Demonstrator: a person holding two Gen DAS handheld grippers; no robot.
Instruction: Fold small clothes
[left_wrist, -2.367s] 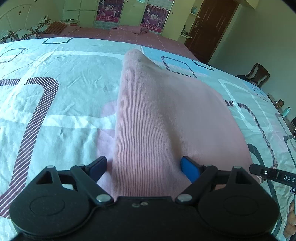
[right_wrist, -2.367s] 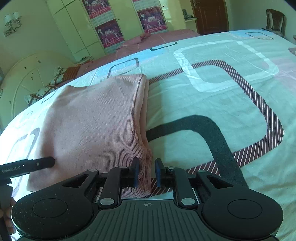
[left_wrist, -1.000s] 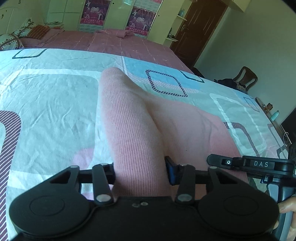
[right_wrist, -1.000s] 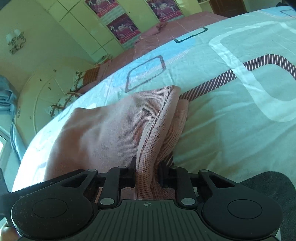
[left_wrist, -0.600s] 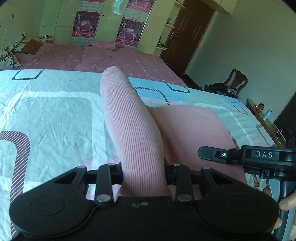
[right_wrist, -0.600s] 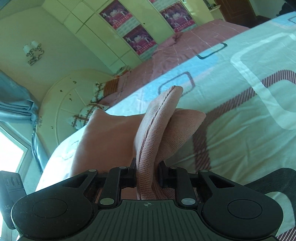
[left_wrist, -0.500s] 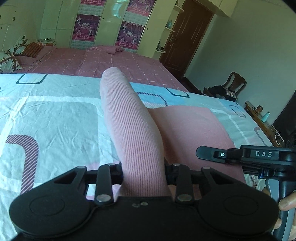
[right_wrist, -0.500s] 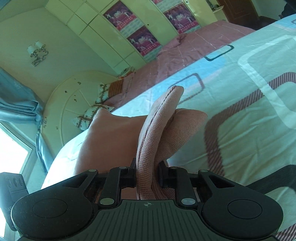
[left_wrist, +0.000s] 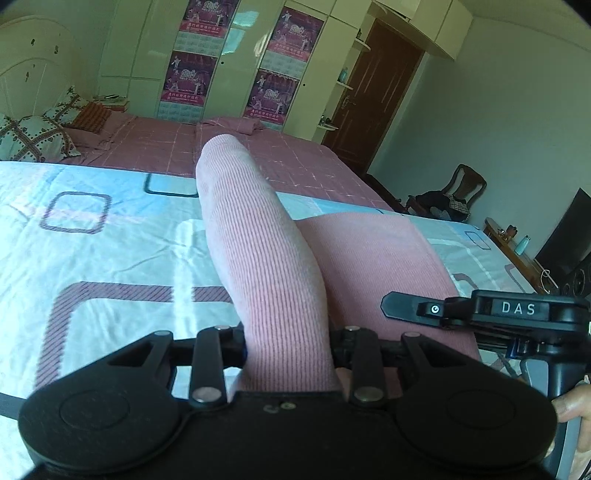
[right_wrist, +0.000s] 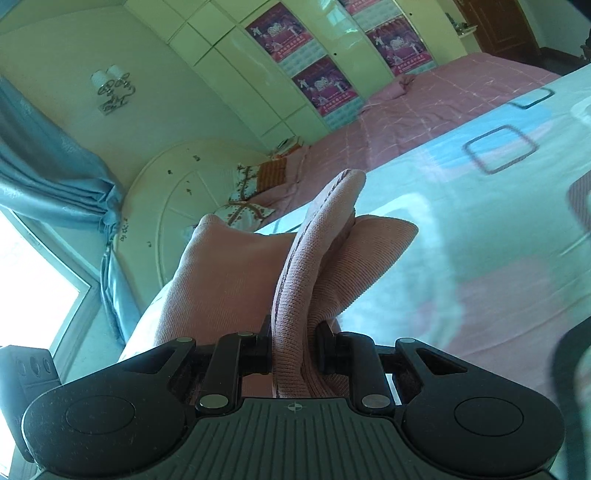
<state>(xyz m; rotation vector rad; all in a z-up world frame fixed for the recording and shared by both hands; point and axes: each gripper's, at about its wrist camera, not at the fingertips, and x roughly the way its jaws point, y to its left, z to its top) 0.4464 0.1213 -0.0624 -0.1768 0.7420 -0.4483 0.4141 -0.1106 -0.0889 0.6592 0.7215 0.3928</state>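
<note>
A: Since the earlier frames we have carried the near edge of the pink knit garment up off the bed and away from us; it lay flat on the patterned bedspread, and now it stands in a ridge in front of each camera.

B: Nearest to us, the left tool is pinching a thick roll of the knit. Its jaws have just been closing, and the cloth sits between them. The right tool is pressed together on the seamed edge of the same garment.

A: Past the tools, the rest of the garment hangs and trails back toward the bedspread. From the left wrist view we see the other tool's black body just beside the cloth, with fingers on its handle.

B: Further off lie the pink bed and the wardrobe doors. The right wrist view is smeared across the bedspread, so we cannot be sure how much cloth still touches it.

A: Our worry is the landing. The left pinch holds a bunched wad and the right a thin seam, so the edge may come down skewed.

B: If the trailing half drags, the fold line will likely shift or crease.
</note>
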